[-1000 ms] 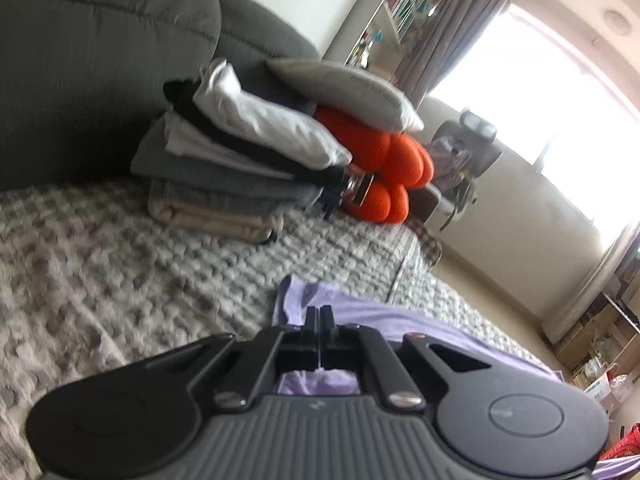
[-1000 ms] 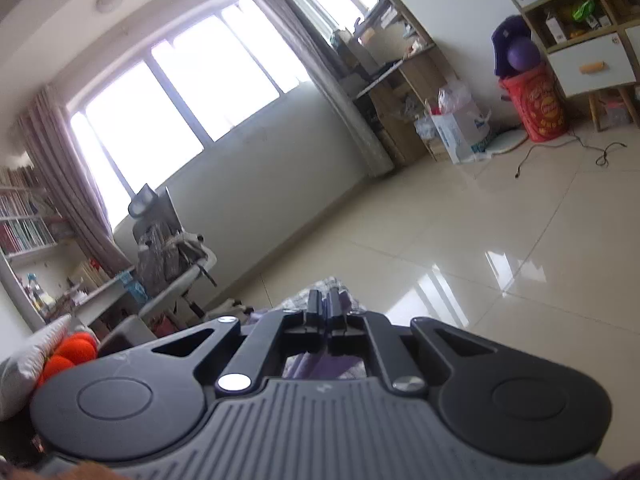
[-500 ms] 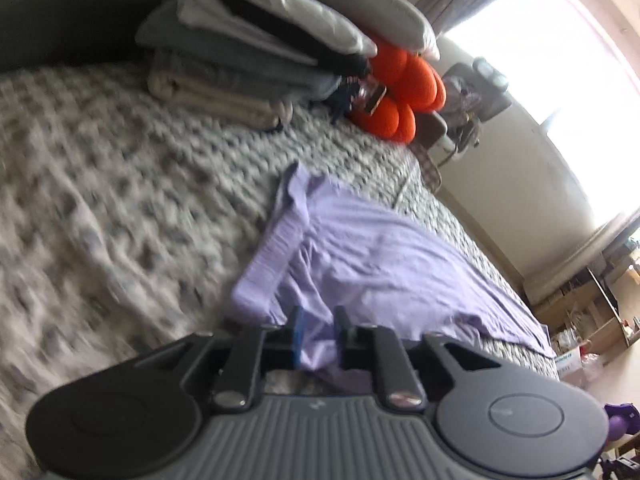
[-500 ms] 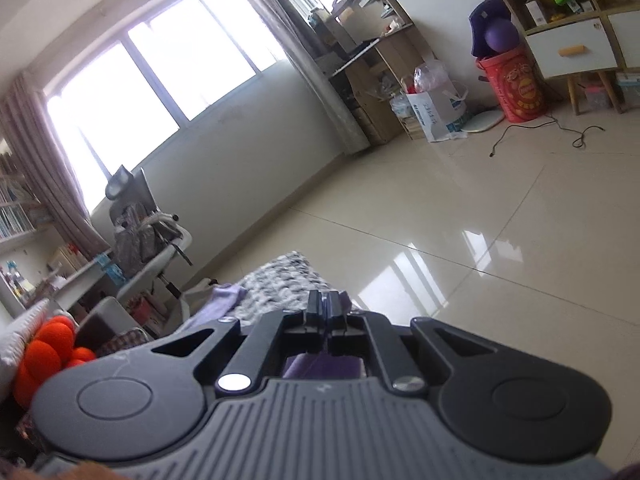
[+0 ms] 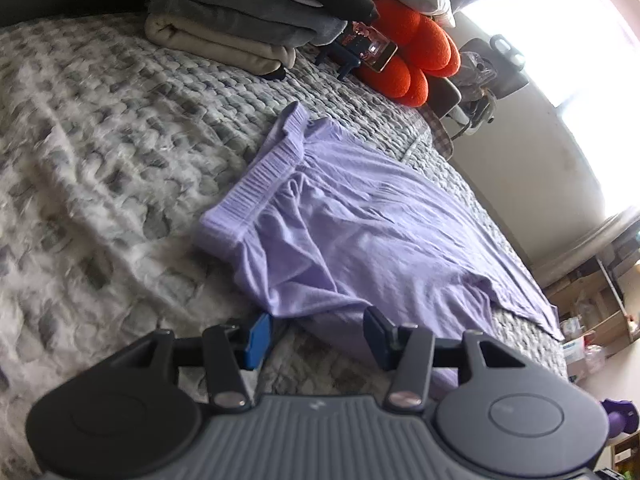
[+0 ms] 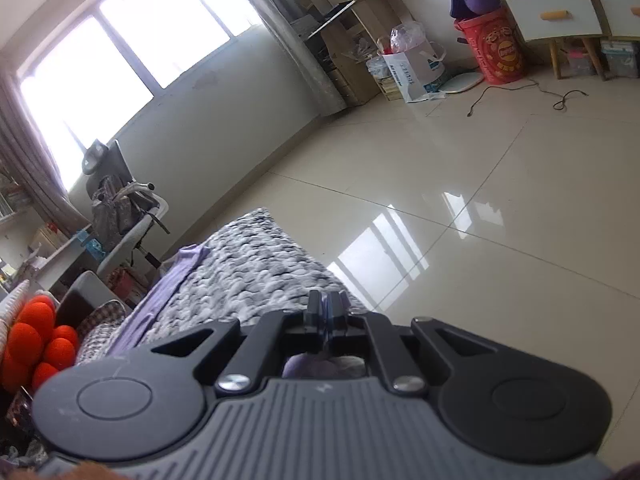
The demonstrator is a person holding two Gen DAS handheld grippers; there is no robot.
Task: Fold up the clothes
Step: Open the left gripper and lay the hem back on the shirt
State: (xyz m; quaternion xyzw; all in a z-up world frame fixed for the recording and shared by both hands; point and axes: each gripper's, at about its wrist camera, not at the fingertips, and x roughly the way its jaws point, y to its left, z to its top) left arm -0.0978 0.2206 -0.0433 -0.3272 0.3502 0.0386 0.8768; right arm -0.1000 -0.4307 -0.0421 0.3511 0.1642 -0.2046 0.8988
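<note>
Lilac garment [image 5: 360, 232] lay spread on the knitted bed cover [image 5: 100, 152], waistband end toward the sofa-back side, the rest running out toward the far edge of the bed by the window wall. One lengthwise fold appeared made, judging by the doubled layers at the near hem; further folds and transfer to the stack of folded clothes [image 5: 240, 12] at the back corner seemed left to do.

Left gripper [image 5: 316, 336]: fingers [image 5: 256, 338] apart, having just been opening; garment's near corner lay just ahead of them, nothing pinched, cloth released onto the cover.

Right gripper [image 6: 328, 312]: fingers [image 6: 314, 312] together, a fold of lilac cloth bunched behind them, so judged clamped on the garment near the bed's floor-side edge
</note>
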